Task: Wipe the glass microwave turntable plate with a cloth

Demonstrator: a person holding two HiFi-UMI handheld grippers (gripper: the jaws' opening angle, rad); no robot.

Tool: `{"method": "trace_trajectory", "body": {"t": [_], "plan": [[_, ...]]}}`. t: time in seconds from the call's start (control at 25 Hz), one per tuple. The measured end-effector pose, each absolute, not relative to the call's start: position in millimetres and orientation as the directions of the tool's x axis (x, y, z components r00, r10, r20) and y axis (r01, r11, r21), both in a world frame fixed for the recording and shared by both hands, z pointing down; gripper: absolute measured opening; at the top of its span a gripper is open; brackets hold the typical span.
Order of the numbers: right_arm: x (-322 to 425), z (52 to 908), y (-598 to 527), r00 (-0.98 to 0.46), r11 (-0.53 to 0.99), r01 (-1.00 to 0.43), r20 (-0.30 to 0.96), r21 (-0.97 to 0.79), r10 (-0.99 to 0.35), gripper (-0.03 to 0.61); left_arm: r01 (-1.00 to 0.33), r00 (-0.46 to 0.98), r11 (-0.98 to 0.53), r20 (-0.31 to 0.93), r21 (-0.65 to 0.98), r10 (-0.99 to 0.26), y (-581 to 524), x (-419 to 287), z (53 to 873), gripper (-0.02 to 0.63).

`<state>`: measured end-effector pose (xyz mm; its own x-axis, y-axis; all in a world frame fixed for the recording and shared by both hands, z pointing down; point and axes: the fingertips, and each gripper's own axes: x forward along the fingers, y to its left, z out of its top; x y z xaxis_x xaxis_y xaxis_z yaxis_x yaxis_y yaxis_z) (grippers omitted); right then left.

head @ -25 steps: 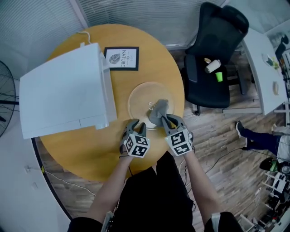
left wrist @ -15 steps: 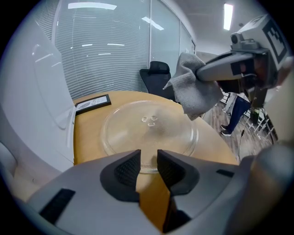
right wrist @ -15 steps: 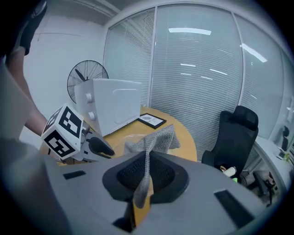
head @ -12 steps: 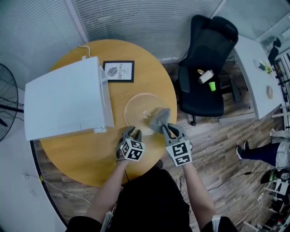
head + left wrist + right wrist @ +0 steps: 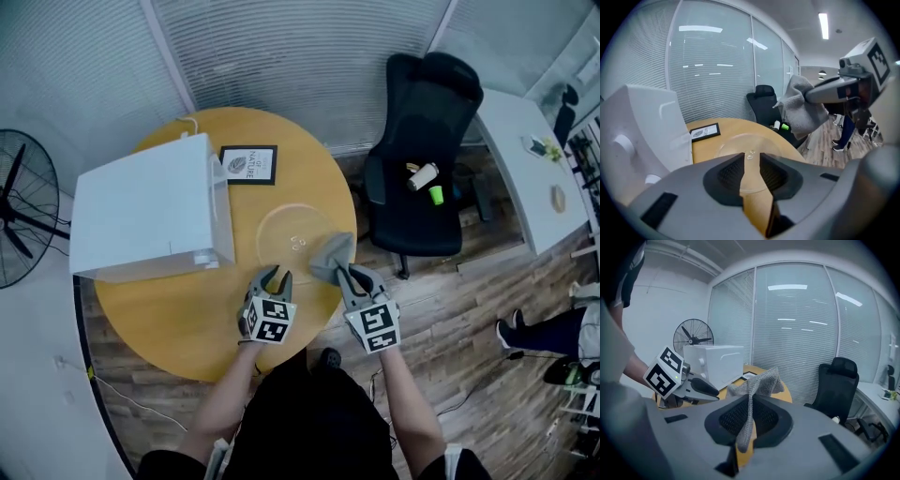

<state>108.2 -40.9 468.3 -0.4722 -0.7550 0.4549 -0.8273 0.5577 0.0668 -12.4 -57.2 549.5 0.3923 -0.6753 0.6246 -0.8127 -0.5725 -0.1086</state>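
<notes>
Holding 2 grippers above the near rim of the glass turntable plate (image 5: 289, 228), we have the right gripper (image 5: 345, 273) clenched on the grey cloth (image 5: 331, 251). Its 2 jaws pinch a fold of the knit fabric, and the rest bunches up past the fingertips, raised clear of the plate and over its near right edge. The left gripper (image 5: 273, 274) sits just left of the cloth, at the near left of the plate, and its jaws are closing while they stand well apart. Between them we see only the wooden table (image 5: 178, 314) and the glass beyond, so that claw is released and grasps nothing. The plate lies flat on the round table, a clear disc with a small raised hub at its middle, and neither gripper touches it. Just left of the plate stands the white microwave (image 5: 150, 211), its side close to the plate's rim. Beyond the plate, toward the window blinds (image 5: 300, 66), a black-framed picture (image 5: 248, 164) sits on the table beside the microwave's far corner. To the right of the plate, off the table, a black office chair (image 5: 422, 141) carries a small green cup (image 5: 437, 195) on its seat. Far left of the plate, past the microwave, a black standing fan (image 5: 21, 211) rests on the floor.
</notes>
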Motion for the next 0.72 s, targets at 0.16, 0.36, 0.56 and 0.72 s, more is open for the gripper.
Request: {"method": "trace_trajectory", "body": {"t": [0.16, 0.36, 0.56, 0.72], "plan": [[119.1, 438.6, -19.4, -0.504, 0.572, -0.817, 0.397, 0.071, -0.768, 0.023, -0.836, 0.378, -0.531, 0.557, -0.136, -0.739, -32.0, -4.8, 502.5, 0.085], [127.3, 400.3, 6.9, -0.547, 0.597, -0.799, 0.323, 0.076, -0.773, 0.023, -0.878, 0.382, -0.468, 0.442, -0.101, -0.812, 2.2, 4.2, 435.3, 0.066], [138.8, 375.2, 45.7, -0.581, 0.618, -0.784, 0.282, 0.056, -0.763, 0.023, -0.897, 0.399, -0.439, 0.336, -0.048, -0.853, 42.1, 21.0, 380.5, 0.035], [144.1, 358.8, 70.2, -0.601, 0.627, -0.779, 0.252, 0.031, -0.759, 0.023, -0.902, 0.414, -0.433, 0.279, -0.005, -0.866, 69.0, 31.4, 350.9, 0.020]]}}
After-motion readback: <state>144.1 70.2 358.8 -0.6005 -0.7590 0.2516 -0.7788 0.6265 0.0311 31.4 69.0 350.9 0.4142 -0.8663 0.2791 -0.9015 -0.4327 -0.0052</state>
